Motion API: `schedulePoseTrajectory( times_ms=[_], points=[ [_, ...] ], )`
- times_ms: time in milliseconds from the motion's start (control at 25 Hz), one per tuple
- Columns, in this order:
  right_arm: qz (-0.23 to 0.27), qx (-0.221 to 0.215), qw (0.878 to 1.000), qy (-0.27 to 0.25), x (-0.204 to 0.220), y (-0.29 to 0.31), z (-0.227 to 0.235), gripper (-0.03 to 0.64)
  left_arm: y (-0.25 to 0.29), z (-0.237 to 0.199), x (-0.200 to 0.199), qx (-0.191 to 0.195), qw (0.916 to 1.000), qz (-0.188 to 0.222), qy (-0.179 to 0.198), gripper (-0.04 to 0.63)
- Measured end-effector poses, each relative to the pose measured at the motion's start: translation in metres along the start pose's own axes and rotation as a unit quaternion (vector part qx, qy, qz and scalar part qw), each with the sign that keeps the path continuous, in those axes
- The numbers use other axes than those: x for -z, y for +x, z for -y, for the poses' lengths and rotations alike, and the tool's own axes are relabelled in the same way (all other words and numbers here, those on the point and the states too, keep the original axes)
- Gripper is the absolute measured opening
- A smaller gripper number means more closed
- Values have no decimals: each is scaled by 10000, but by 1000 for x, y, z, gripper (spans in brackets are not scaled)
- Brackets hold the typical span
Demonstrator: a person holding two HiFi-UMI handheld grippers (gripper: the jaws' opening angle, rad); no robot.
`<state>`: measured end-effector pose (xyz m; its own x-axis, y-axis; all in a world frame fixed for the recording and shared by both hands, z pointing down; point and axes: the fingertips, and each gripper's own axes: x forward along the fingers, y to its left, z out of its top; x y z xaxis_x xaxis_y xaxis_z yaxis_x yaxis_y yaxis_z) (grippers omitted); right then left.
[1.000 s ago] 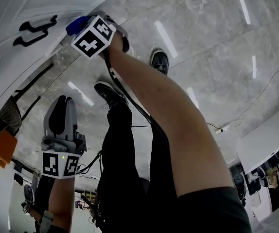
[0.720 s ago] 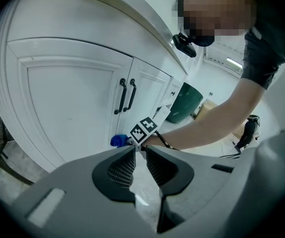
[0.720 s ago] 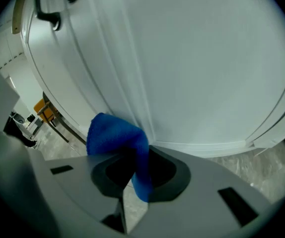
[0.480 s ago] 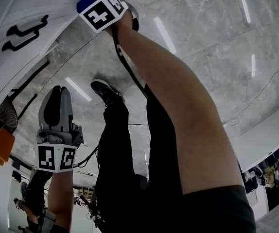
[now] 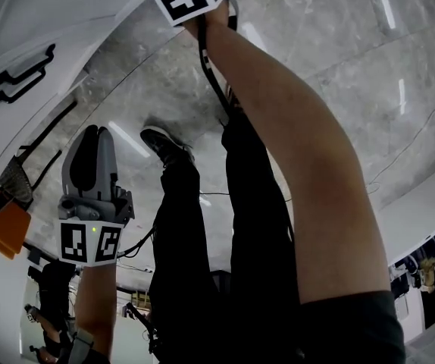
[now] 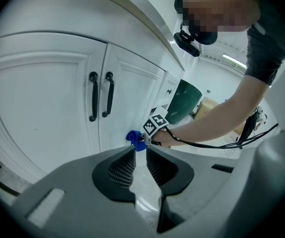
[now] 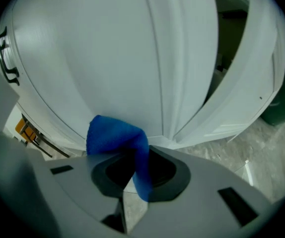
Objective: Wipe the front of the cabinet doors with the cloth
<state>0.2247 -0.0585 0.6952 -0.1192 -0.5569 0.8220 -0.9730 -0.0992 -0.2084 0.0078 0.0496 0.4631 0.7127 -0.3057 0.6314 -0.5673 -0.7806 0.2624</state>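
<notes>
Since a second ago the right hand-held gripper (image 7: 132,165) has slid further along the door face, away from the black handles (image 6: 101,95) and toward the top edge of the head view. Its jaws pinch a fold of the blue cloth (image 7: 115,135), whose bunched end presses on the white cabinet door (image 7: 98,58) low down, near the bottom rail. The left hand-held gripper (image 6: 141,160) hangs back from the cabinet, jaws a narrow gap apart with nothing between them.

To wipe well, I judge the cloth should stay flat on the panel under steady pressure, so that fabric and not jaw tips meets the paint. Overlapping passes would cover the recessed panel and its raised frame alike. One tail of cloth hangs loose through the jaws, and a light grip could let it slip.

Just beside the cloth, on the side away from the handles, runs the door's upright edge. Beyond it a neighbouring door (image 7: 242,93) stands ajar, so a stroke carried too far could drop off the edge or catch that leaf. Toward the handles the panel is free. Below, the grey stone floor (image 5: 316,67) is open, though the person's shoe (image 5: 164,144) stands under the arm.
</notes>
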Motion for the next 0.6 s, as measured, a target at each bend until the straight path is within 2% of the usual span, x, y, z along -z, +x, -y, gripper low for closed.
schedulePoseTrajectory(
  times_ms=[160, 320, 480, 600],
  points=[
    [-155, -6, 9998, 152, 8, -27, 8, 57, -2, 17, -15, 65, 9999, 57, 60, 69],
    [-337, -173, 9990, 237, 18, -69, -4, 57, -19, 23, -38, 117, 9997, 130, 160, 69],
    [-149, -386, 9988, 249, 9, -124, -21, 57, -50, 16, -61, -34, 9996, 270, 0, 69],
    [-5, -539, 9973, 508, 1, -175, -41, 58, -82, 0, -79, -210, 9992, 325, -131, 69]
  ],
)
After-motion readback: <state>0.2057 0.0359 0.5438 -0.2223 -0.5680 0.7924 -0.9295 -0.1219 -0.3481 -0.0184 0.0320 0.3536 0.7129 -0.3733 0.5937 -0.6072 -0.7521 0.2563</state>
